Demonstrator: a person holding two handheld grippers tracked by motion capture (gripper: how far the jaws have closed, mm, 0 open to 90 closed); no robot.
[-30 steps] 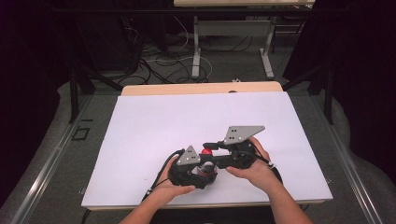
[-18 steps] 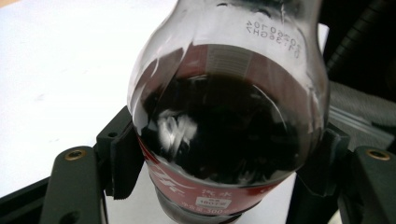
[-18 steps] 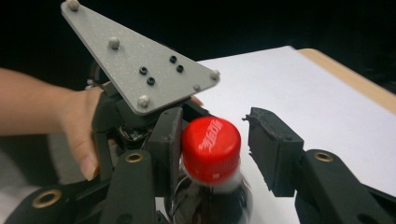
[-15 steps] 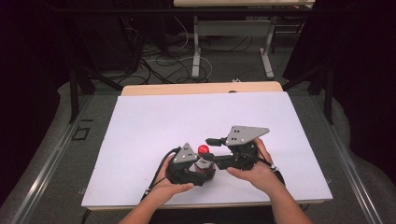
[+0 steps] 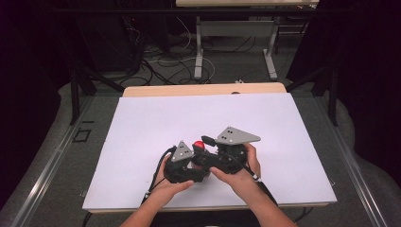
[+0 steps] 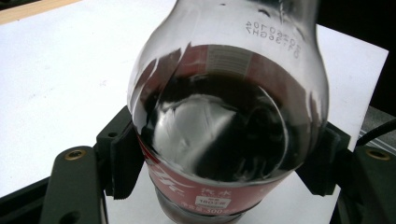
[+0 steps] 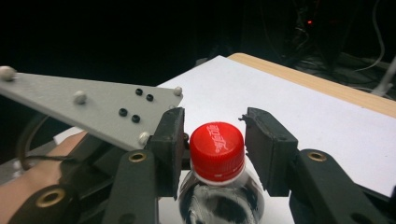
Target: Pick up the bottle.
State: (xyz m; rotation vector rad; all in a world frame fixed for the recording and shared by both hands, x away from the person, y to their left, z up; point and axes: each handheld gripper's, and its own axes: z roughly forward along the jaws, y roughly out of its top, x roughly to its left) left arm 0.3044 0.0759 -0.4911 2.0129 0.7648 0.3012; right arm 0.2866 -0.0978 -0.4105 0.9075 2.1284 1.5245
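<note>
I keep the left tongs (image 6: 219, 186) clenched around the belly of the cola bottle (image 6: 224, 126), so it stands steady on the white counter (image 5: 142, 127) near my edge. My right tongs (image 7: 212, 140) straddle the red cap (image 7: 217, 151); the jaws have just been closing, one pad touching, the other a gap away, not yet gripping to twist.
</note>
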